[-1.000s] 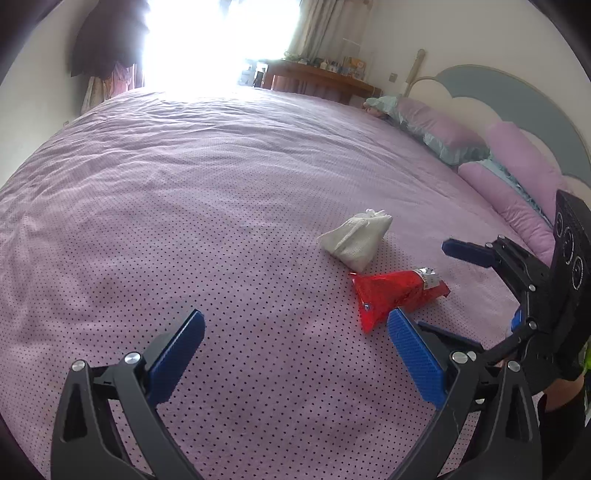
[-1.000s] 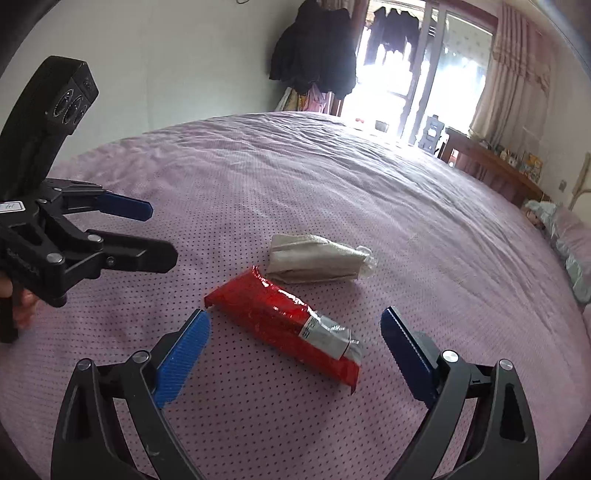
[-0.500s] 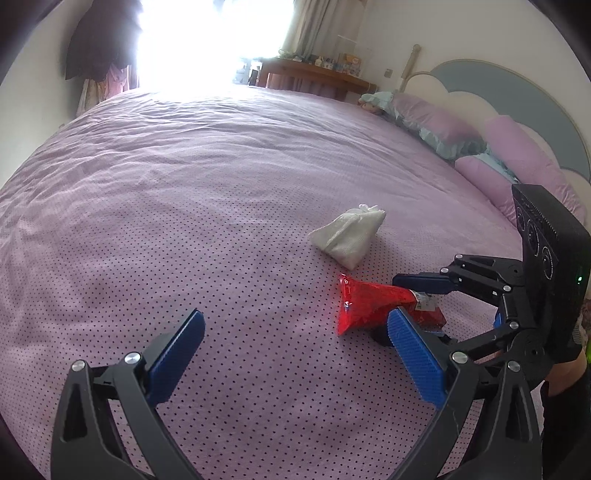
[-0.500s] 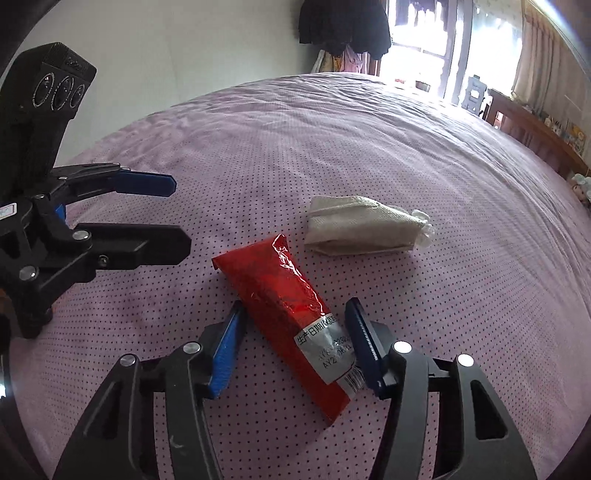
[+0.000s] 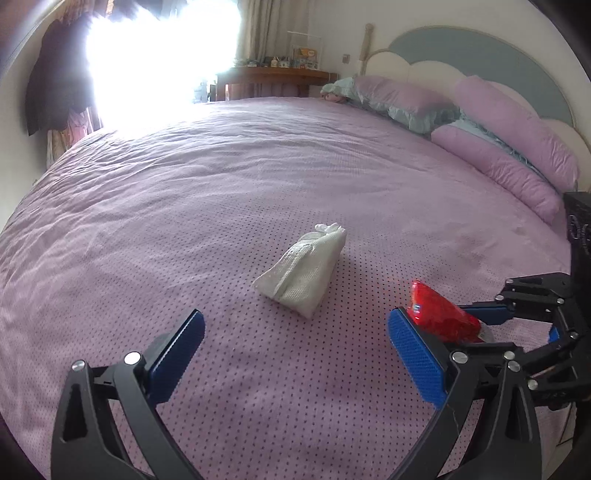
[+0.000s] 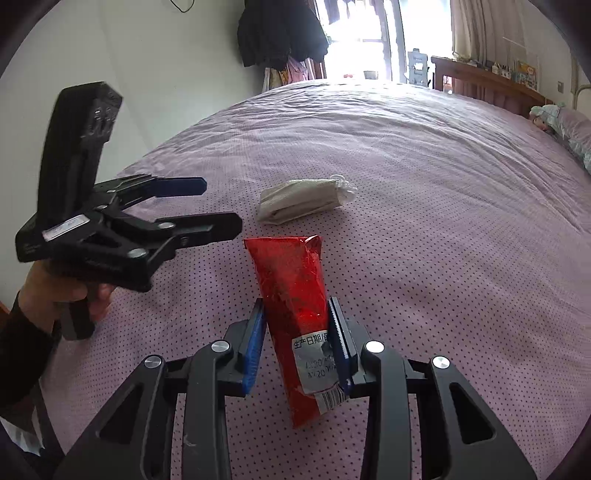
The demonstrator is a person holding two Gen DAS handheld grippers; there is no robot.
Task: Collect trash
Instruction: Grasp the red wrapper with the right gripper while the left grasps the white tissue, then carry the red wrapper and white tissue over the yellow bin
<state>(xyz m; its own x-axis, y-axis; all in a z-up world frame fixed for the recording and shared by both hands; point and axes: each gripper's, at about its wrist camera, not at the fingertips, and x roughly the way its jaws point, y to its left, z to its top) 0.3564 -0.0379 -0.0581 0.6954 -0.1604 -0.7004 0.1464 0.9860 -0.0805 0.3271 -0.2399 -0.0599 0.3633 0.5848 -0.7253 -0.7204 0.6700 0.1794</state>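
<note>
A red foil packet point(image 6: 291, 280) with a white label sits between the blue pads of my right gripper point(image 6: 295, 304). Its jaws are closing and the pads press on both long edges. In the left wrist view the same red packet point(image 5: 439, 314) shows at the right, in the right gripper point(image 5: 461, 325). A white cloth pouch point(image 5: 306, 273) lies on the dotted pink bedsheet point(image 5: 184, 221), just ahead of my left gripper point(image 5: 295, 317), which is open and empty. The right wrist view has the pouch point(image 6: 303, 203) beyond the red packet, and the left gripper point(image 6: 219, 205) left of both.
Pink pillows point(image 5: 509, 158) and a scalloped headboard point(image 5: 480, 51) line the bed's right side. A wooden desk point(image 5: 273, 81) stands by the bright window. Dark clothes point(image 6: 277, 33) hang on the wall. A person's hand point(image 6: 62, 291) holds the left gripper's handle.
The right gripper's jaws went from wide open to tight on the red packet, which now points straight ahead. The left gripper swung toward the white pouch and stayed open.
</note>
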